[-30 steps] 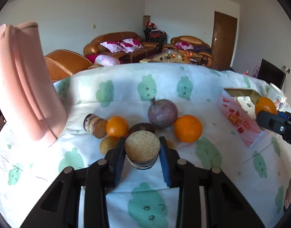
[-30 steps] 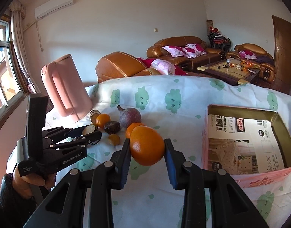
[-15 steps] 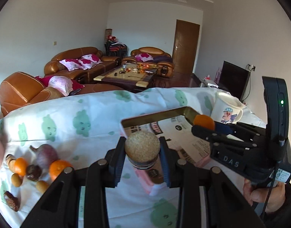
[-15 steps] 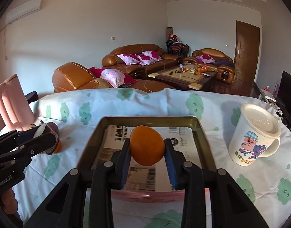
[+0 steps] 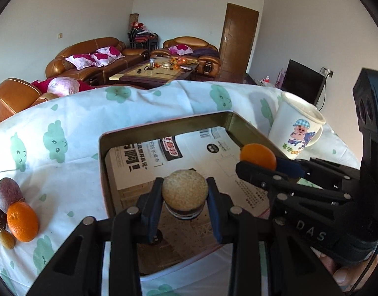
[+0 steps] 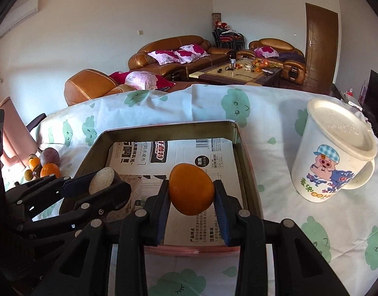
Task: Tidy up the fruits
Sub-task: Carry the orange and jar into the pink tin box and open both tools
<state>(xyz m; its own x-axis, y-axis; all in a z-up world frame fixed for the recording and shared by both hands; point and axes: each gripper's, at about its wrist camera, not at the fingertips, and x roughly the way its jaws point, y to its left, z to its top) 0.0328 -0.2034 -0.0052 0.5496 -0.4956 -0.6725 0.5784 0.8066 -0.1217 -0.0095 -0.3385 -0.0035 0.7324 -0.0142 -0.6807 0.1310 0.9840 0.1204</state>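
Both grippers hovering over the tray, fruit in hand, drop-off pending.

The left gripper [image 5: 184,198] is clenching a round, tan, rough-topped fruit piece [image 5: 184,191]; the right gripper [image 6: 191,194] is clamping a smooth orange [image 6: 191,188], jaws narrow on both. Each is hanging above the paper-lined rectangular metal tray [image 6: 248,172]. Next move, likely: lowering and releasing, apart. Remaining fruits [image 5: 14,212] are waiting on the cloud-print cloth [image 5: 73,113].

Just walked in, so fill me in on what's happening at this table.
A person is sorting fruit with tongs in each hand. The left tongs grip a round tan fruit, the right tongs an orange. Both hang over the open box, lined with printed paper; neither fruit is set down yet. More fruit waits on the tablecloth to the left; a lidded mug stands right of the box.
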